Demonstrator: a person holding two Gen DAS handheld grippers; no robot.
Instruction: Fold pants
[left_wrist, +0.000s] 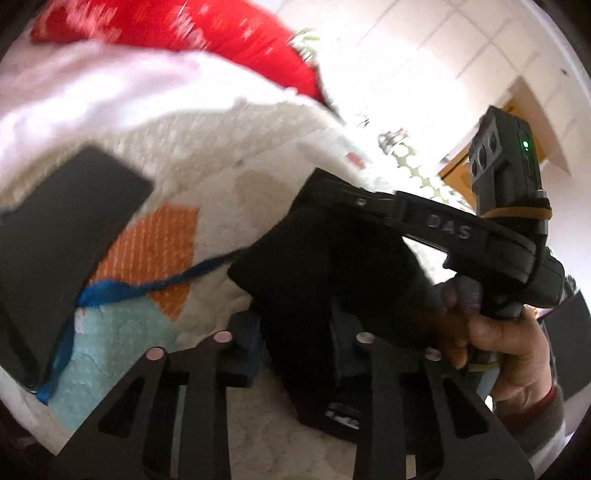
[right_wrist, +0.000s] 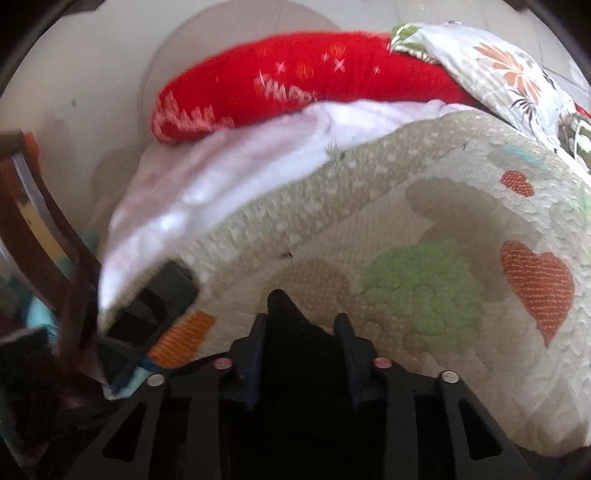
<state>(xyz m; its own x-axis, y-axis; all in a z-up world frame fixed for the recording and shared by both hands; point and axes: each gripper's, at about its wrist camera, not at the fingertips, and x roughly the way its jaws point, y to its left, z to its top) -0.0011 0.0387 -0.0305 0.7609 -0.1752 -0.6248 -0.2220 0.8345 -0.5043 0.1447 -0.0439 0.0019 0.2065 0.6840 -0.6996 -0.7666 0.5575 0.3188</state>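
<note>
I have the black pants (left_wrist: 325, 280) pinched in both grippers, lifted above the quilted bed (right_wrist: 424, 229). My left gripper (left_wrist: 295, 354) has its jaws closed on cloth; my right gripper (right_wrist: 301, 332) likewise grips a dark bunch. I judge this the carrying-over step; next I should lay the fold down flat.

The black fabric pants (left_wrist: 317, 266) hang between both tongs above the quilted patchwork bedspread (right_wrist: 424, 229). The red patterned pillow (right_wrist: 295, 77) lies behind, at the bed's far end. The flat black tablet (left_wrist: 62, 243) rests on the bedspread's left.
</note>
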